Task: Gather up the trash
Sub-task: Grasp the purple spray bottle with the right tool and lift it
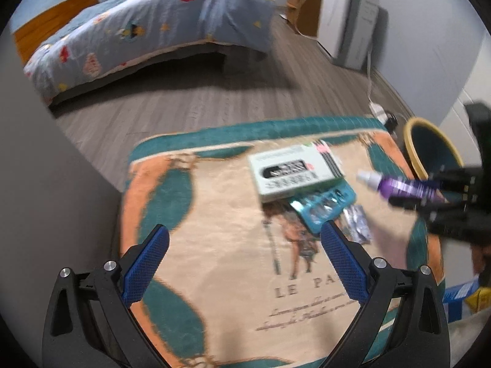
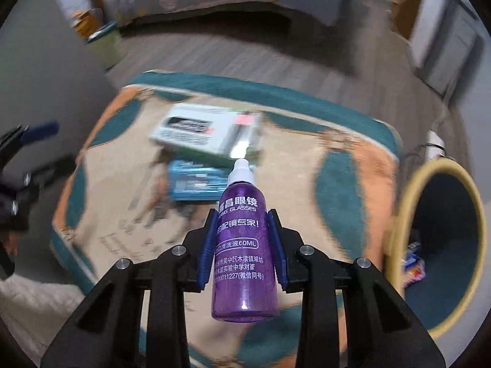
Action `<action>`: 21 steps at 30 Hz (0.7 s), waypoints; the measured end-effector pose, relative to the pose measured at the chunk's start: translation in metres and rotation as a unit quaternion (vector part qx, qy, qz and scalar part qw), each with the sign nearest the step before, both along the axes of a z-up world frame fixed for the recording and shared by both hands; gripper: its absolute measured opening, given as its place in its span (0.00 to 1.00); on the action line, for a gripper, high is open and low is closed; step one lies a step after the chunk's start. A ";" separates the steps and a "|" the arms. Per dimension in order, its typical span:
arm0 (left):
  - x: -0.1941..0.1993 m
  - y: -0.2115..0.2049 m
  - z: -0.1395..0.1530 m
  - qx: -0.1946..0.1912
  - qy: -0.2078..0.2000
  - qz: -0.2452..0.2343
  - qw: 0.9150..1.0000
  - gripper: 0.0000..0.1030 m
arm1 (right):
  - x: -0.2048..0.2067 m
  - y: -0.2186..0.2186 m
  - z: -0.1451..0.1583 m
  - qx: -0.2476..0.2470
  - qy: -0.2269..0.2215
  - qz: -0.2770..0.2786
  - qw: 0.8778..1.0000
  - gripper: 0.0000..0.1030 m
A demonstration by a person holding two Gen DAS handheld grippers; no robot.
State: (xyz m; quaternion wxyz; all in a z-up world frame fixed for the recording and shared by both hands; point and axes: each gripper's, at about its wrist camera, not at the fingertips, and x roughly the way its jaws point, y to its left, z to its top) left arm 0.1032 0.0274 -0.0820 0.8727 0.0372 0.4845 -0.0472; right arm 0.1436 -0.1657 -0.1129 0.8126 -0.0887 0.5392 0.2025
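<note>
- The bottle [image 2: 244, 245] is clamped between the right gripper [image 2: 244, 248] fingers, held above the mat [image 2: 337, 184], left of the bin [image 2: 396, 245].
- Judgement: the smooth round body could slip or swivel in the pads during the carry and drop short of the bin.
- Its long axis runs along the fingers, white cap forward.
- The left gripper [image 1: 245, 263] hangs spread and empty over the mat, near the box [image 1: 291, 171] and blister pack [image 1: 322, 205].
</note>
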 end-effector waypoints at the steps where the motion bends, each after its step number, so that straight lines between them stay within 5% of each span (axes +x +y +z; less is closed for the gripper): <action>1: 0.000 -0.007 -0.003 0.004 0.000 -0.006 1.000 0.95 | 0.001 -0.009 0.000 -0.008 -0.003 -0.011 1.000 0.31; 6: 0.004 -0.053 -0.026 0.018 0.010 -0.050 0.999 0.95 | 0.010 -0.046 -0.018 -0.038 0.011 -0.062 0.997 0.31; 15: 0.007 -0.108 -0.075 -0.035 0.030 -0.058 0.997 0.92 | 0.010 -0.063 -0.059 -0.050 0.079 -0.088 0.992 0.31; 18: 0.008 -0.121 -0.083 -0.039 0.038 -0.077 0.996 0.70 | 0.010 -0.066 -0.062 -0.039 0.087 -0.088 0.992 0.35; 21: 0.010 -0.132 -0.092 -0.048 0.050 -0.087 0.994 0.63 | 0.014 -0.075 -0.056 -0.023 0.081 -0.100 0.991 0.36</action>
